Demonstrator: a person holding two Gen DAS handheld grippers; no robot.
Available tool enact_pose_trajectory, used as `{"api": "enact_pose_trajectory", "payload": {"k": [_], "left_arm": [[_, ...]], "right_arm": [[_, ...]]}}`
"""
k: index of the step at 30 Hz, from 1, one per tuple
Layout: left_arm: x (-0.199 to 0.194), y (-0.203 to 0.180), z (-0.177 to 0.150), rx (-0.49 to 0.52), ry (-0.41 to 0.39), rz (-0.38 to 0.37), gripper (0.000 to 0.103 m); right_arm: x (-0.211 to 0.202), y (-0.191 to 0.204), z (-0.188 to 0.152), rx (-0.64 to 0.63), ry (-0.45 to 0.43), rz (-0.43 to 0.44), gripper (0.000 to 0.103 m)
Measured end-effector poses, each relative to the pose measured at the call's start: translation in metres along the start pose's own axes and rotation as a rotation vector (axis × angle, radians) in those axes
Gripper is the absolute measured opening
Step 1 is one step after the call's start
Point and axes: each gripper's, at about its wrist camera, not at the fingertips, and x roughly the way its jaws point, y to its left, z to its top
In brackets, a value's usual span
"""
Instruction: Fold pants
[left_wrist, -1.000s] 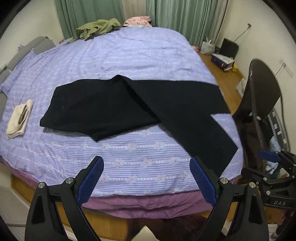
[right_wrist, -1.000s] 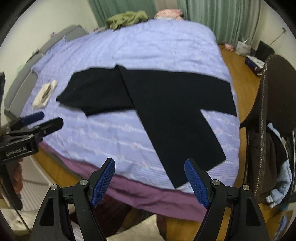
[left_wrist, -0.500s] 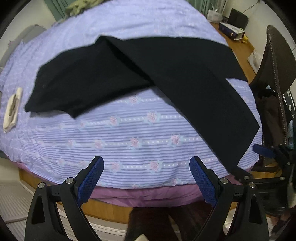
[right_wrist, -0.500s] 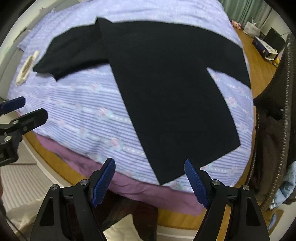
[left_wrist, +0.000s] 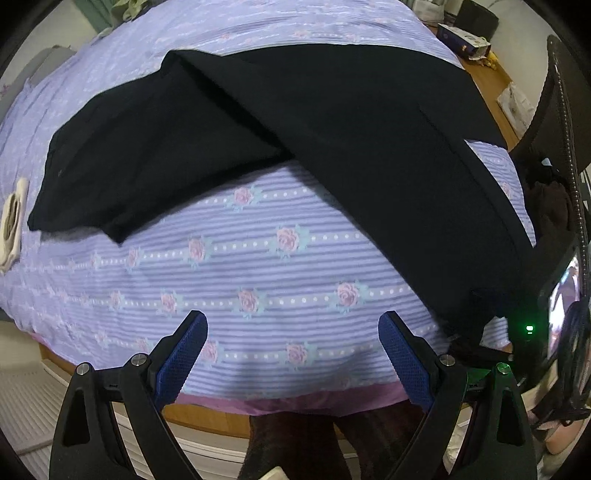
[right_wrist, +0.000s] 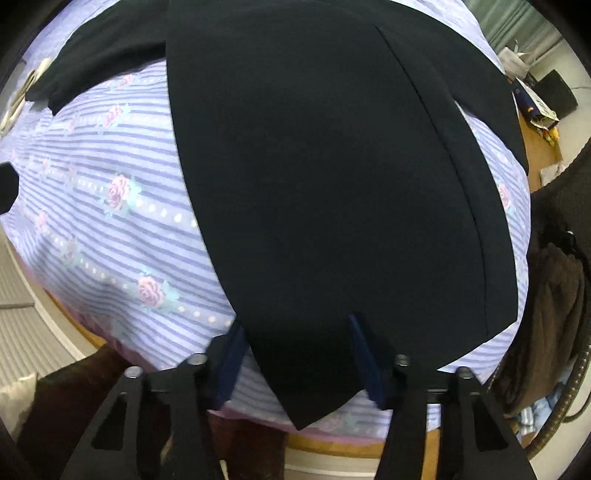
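Both grippers have dropped from a standoff view of the whole bed to close range at its near edge within the last second. The black pants (left_wrist: 332, 122) lie spread flat on the bed (left_wrist: 258, 258), over the striped rose-print cover: one leg runs toward the left, the other comes down diagonally to the near right corner, its hem reaching the mattress edge.

Right gripper (right_wrist: 295, 354): jaws spread, now straddling the hem corner of the near leg (right_wrist: 306, 387). The blue pads (right_wrist: 364, 354) sit on either side of the cloth, not yet clamped. The view is motion-blurred, so the approach is probably still under way; whether the pads touch the fabric cannot be told.

Left gripper (left_wrist: 293, 354): jaws released and empty, poised above bare cover near the bed edge, between the two legs. A folded cream item (left_wrist: 13, 218) lies at far left, just beside the other leg's end.

Judgement: the first grasp is about to be made and no fold is done yet. The right side is placed to pinch the hem; the left is not yet over any cloth and will likely need to shift toward the pants. Risk: catching the bed cover along with the hem.
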Motion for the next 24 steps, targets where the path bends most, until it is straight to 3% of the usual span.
{"api": "enact_pose_trajectory", "payload": {"k": [1,2,4,9,15,19,24], "left_arm": [[0.0,0.0,0.003,0.001,-0.002,-0.002,0.095],[-0.001,0.001,0.006,0.0,-0.003,-0.006,0.095],[-0.005,0.003,0.012,-0.01,-0.013,-0.016,0.095],[-0.033,0.012,0.035,-0.045,-0.108,-0.033,0.095],[-0.066,0.011,0.078,-0.07,-0.238,-0.04,0.095],[-0.072,0.001,0.111,-0.06,-0.284,-0.044,0.095],[-0.064,-0.022,0.152,-0.035,-0.309,-0.027,0.095]], "right_arm": [[-0.002,-0.004,0.0,0.011,-0.007,0.01,0.031],[-0.006,-0.009,0.002,0.023,-0.011,0.023,0.011],[-0.024,-0.02,0.006,0.064,-0.046,0.028,0.005],[-0.105,-0.071,0.023,0.172,-0.264,-0.056,0.004],[-0.174,-0.148,0.08,0.238,-0.468,-0.167,0.004],[-0.178,-0.188,0.127,0.25,-0.515,-0.207,0.004],[-0.156,-0.217,0.178,0.247,-0.486,-0.24,0.004]]}}
